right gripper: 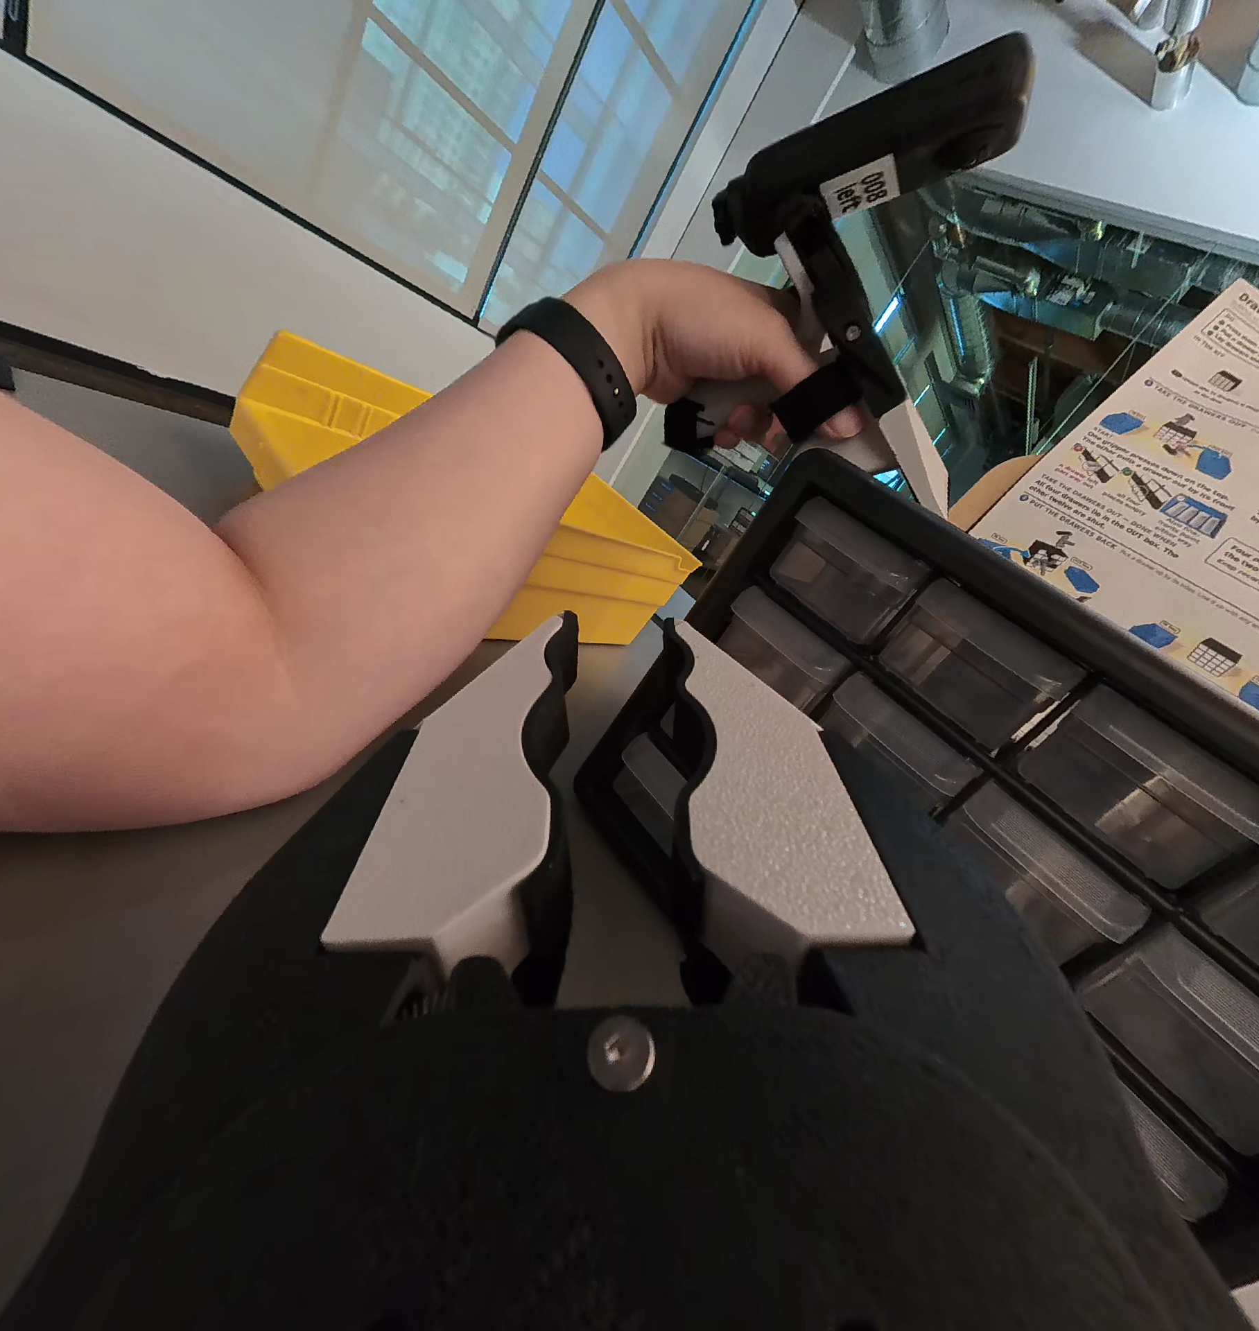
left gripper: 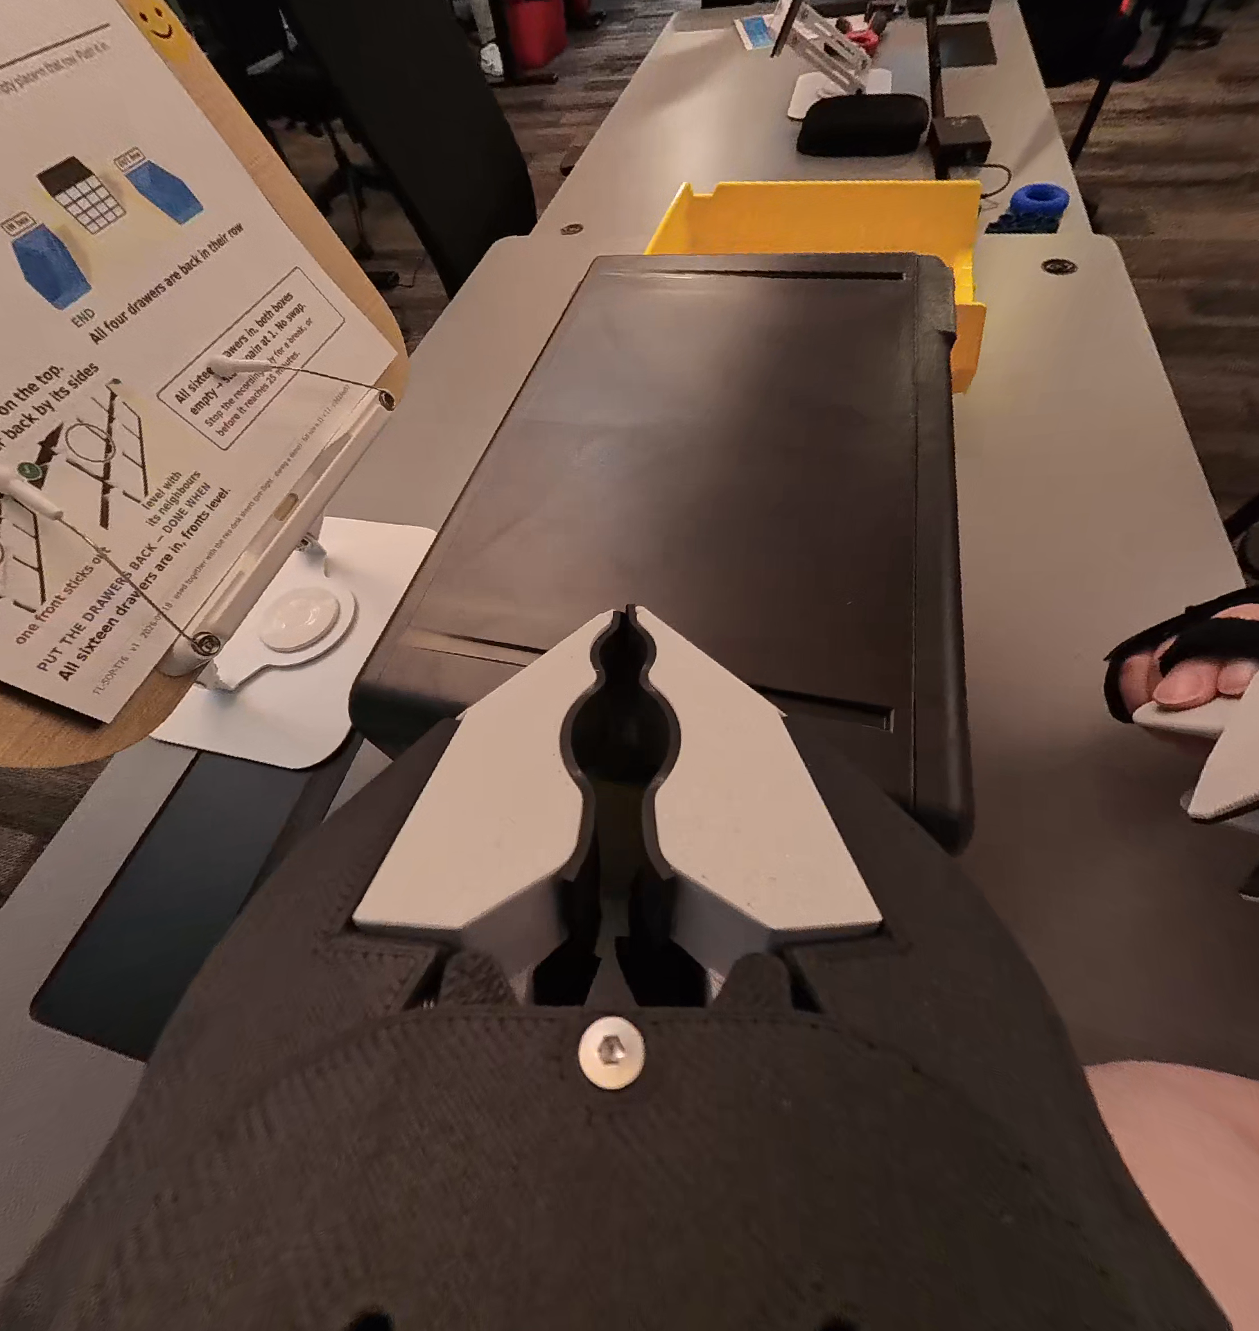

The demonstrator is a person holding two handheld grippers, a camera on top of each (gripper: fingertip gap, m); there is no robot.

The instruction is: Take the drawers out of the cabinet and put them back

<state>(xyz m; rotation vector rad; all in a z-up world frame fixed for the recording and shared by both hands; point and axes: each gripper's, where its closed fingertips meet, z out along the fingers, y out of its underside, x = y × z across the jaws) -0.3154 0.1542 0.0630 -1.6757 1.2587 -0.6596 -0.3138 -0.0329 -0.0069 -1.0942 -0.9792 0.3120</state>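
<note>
The black cabinet (left gripper: pixel 720 468) stands on the grey table. In the left wrist view I look down on its flat top. My left gripper (left gripper: pixel 630 612) is shut and empty, its tips over the near part of that top. In the right wrist view, the cabinet front (right gripper: pixel 814 490) holds several translucent drawers (right gripper: pixel 972 662), all pushed in. My right gripper (right gripper: pixel 621 634) is open and empty at the cabinet's outer corner, one finger in front of the corner drawer. The left gripper (right gripper: pixel 915 468) shows there too, held by a hand, its tips at the cabinet's top edge.
A yellow bin (left gripper: pixel 814 216) sits behind the cabinet and also shows in the right wrist view (right gripper: pixel 396 432). An instruction sheet on a stand (left gripper: pixel 108 360) stands left of the cabinet. A black case (left gripper: pixel 861 122) and a blue ring (left gripper: pixel 1041 198) lie farther back. A forearm (right gripper: pixel 252 612) crosses the table. My right fingertips sit around 20 centimetres from my left ones.
</note>
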